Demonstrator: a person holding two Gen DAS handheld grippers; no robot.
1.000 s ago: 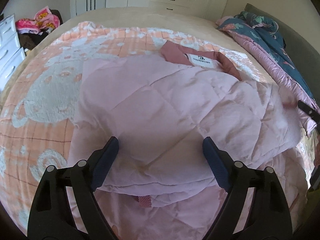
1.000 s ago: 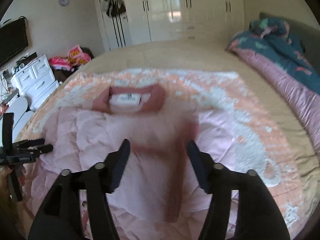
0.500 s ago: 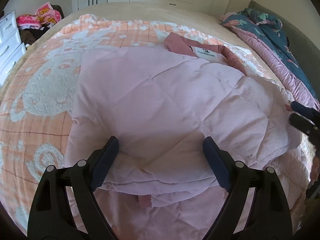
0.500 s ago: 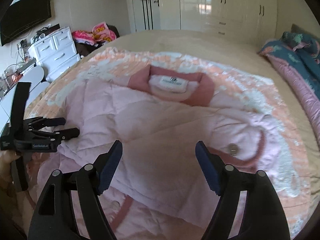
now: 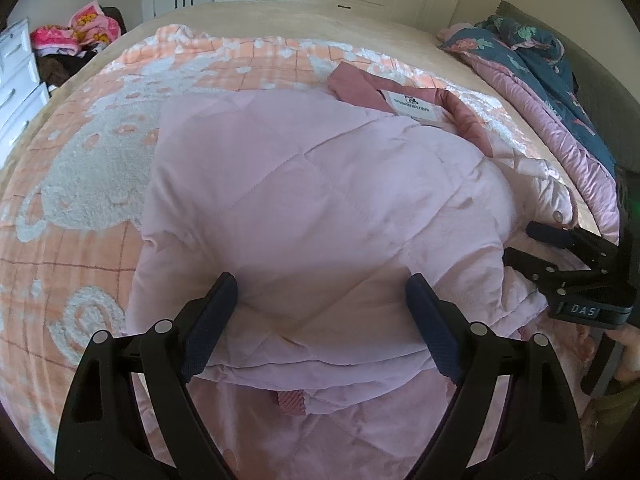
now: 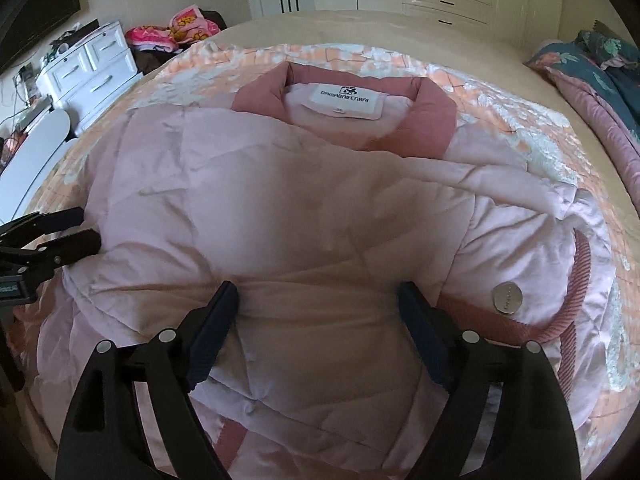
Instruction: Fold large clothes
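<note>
**Jacket half-folded, both tongs wide above its near edge**

A pink quilted jacket (image 6: 304, 216) is spread on the patterned blanket (image 5: 80, 184), its long axis running from the collar (image 6: 432, 120) at 12 o'clock down to the hem at 6 o'clock in the right wrist view. Both sides are seen folded in over the middle.

The left gripper (image 5: 320, 300) is held wide, with the bulging folded layer between its jaws but not pinched. The right gripper (image 6: 316, 312) has just been opening and now stands equally wide over the fabric, with nothing clamped.

The coming move is judged to be a fold along the long axis, hem toward collar. For that, the lower edge lies directly under both tongs at 6 o'clock, and neither hand seems clearly nearer; the left one sits at 9 o'clock of the right view, the right one at 3 o'clock of the left view.

The right wrist view shows the whole label (image 6: 346, 100), a snap button (image 6: 507, 298) and the ribbed cuff (image 6: 580, 280) at 3 o'clock. The left wrist view shows instead the stacked layers at the near edge and a small ribbed tab (image 5: 291, 402) poking out beneath them.
</note>
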